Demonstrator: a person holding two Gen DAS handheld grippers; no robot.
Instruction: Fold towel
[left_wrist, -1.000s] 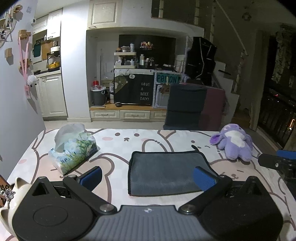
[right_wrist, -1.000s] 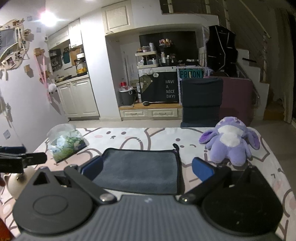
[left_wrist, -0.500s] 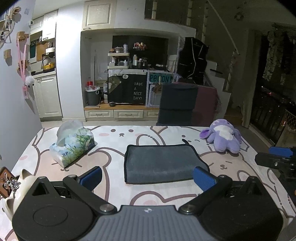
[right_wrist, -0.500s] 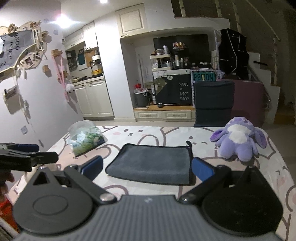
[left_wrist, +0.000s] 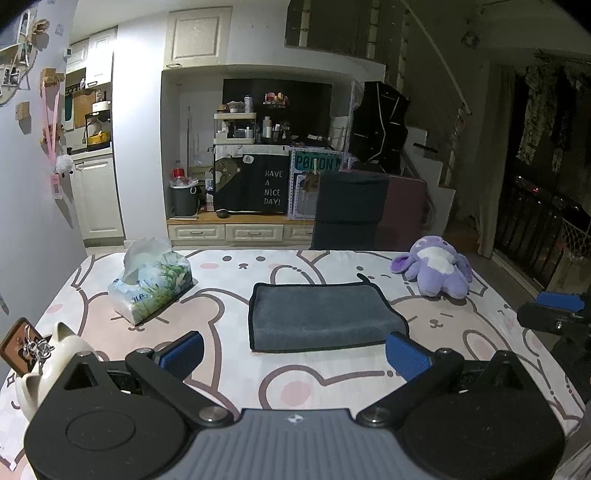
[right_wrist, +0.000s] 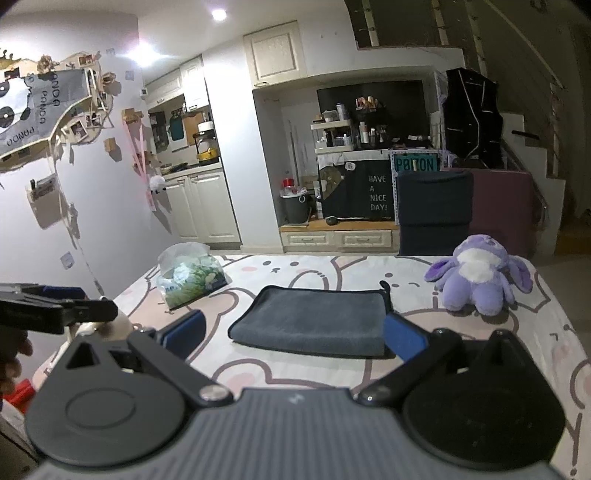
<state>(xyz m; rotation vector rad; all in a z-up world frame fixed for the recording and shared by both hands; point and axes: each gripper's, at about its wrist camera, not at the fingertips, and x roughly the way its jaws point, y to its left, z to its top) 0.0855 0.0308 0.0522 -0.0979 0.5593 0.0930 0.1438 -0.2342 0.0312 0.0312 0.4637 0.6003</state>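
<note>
- Both grippers have pulled back: the towel (left_wrist: 321, 314) sits farther ahead than a second ago, folded flat mid-table (left_wrist: 236, 369).
- Towel's long axis runs left to right, straight ahead of both sets of fingers and clear of them.
- Left gripper (left_wrist: 293, 352) spread wide, empty; right gripper (right_wrist: 291, 338) likewise, and it looks slightly nearer, by the towel's right edge.
- Plush (right_wrist: 480, 277) well right, tissues (left_wrist: 151, 284) left.

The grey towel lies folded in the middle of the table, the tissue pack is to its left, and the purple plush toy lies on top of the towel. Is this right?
Not quite. The purple plush toy does not lie on the grey towel; it lies on the table to the towel's right, apart from it, as the left wrist view shows. The towel is folded and the tissue pack is to its left.
</note>
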